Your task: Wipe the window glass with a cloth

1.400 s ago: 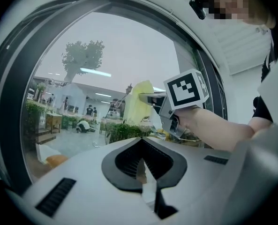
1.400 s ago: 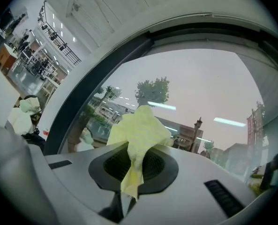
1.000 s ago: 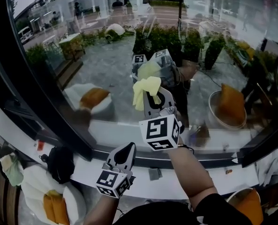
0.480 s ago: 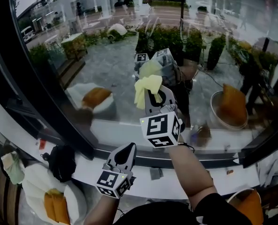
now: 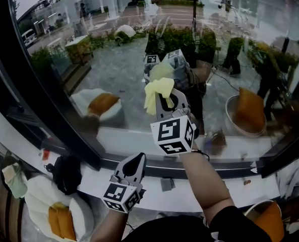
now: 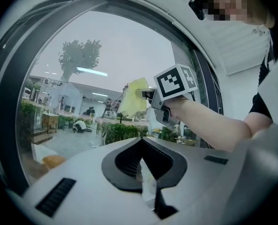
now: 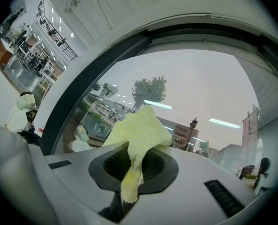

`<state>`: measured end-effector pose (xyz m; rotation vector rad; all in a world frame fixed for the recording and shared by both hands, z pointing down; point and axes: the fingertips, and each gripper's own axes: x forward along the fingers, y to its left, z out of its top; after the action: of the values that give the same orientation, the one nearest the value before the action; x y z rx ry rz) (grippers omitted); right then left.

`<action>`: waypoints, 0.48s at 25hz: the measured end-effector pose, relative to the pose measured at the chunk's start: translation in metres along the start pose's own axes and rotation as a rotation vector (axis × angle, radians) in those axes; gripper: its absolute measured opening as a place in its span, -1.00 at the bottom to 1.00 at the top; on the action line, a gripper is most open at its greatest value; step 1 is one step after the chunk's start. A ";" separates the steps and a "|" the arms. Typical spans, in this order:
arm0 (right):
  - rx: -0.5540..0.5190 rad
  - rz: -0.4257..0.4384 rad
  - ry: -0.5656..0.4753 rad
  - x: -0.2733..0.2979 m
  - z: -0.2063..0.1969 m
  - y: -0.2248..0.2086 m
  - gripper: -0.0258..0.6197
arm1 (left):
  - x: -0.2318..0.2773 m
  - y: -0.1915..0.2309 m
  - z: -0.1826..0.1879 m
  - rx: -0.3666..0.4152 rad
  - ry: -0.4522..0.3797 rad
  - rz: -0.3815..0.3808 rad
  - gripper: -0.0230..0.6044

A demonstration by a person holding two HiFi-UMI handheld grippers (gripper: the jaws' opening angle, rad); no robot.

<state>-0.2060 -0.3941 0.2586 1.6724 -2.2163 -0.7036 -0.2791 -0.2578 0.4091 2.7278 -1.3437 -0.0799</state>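
Yellow cloth sits pinched between the jaws of our right gripper. A narrow tail of it hangs down the slot between them, and the rest fans out past the tips. That bunched front end lies up against the window glass straight ahead of the gripper (in the head view it meets its own reflection there, so we read it as touching). Behind the jaws, our forearm reaches up from below. Our left gripper hangs lower than the right one and to its left, near the white sill and well apart from the cloth, with its jaws drawn together. Off to that gripper's left, the dark curved window frame sweeps up beside the glass.
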 end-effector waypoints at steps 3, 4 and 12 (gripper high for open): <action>-0.001 -0.006 0.004 -0.004 -0.003 -0.005 -0.79 | 0.000 -0.005 -0.004 0.019 0.003 -0.019 -0.90; -0.002 -0.008 0.006 -0.005 -0.003 -0.006 -0.79 | -0.001 -0.005 -0.005 0.022 0.007 -0.020 -0.90; 0.002 -0.035 0.022 -0.017 -0.015 -0.027 -0.79 | 0.007 -0.019 -0.005 0.031 0.011 -0.048 -0.90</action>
<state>-0.1717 -0.3867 0.2586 1.7156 -2.1786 -0.6891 -0.2593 -0.2520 0.4116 2.7819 -1.2874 -0.0483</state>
